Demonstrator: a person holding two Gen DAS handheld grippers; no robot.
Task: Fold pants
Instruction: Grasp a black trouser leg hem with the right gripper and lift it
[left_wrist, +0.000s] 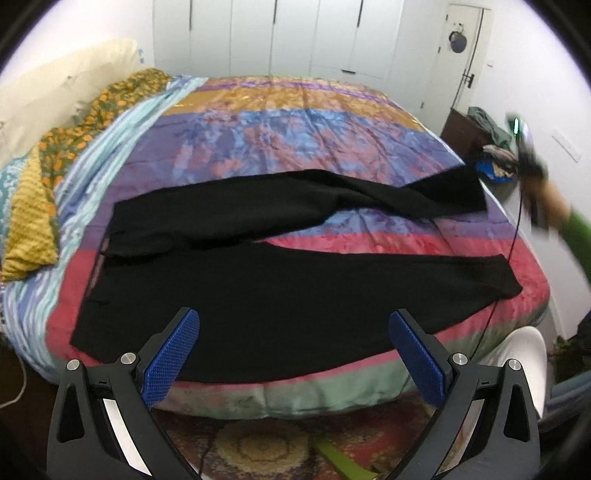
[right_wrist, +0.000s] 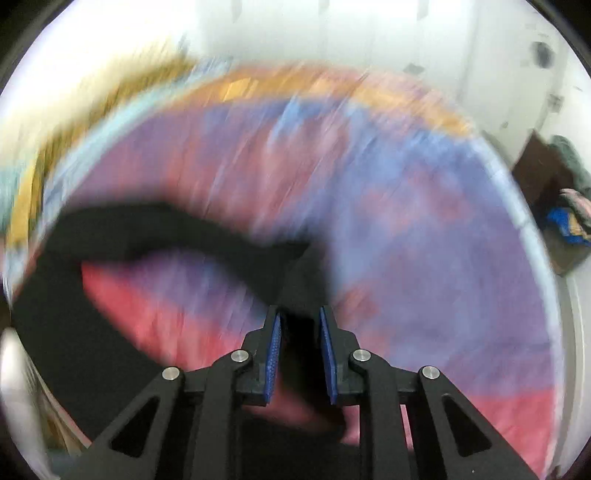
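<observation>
Black pants (left_wrist: 280, 284) lie spread on the bed, waist at the left, two legs splayed out to the right. My left gripper (left_wrist: 293, 325) is open and empty, above the near edge of the pants. In the left wrist view my right gripper (left_wrist: 528, 162) shows blurred at the far right, at the end of the upper leg. In the right wrist view, which is blurred by motion, my right gripper (right_wrist: 300, 314) is nearly shut with black pant-leg cloth (right_wrist: 301, 273) between its blue pads (right_wrist: 274, 347).
The bed has a colourful patchwork quilt (left_wrist: 280, 122) with pillows and a yellow cloth (left_wrist: 29, 229) at the left. A dark cabinet with clothes (left_wrist: 476, 136) stands at the right. A patterned rug (left_wrist: 258, 443) lies below the bed's near edge.
</observation>
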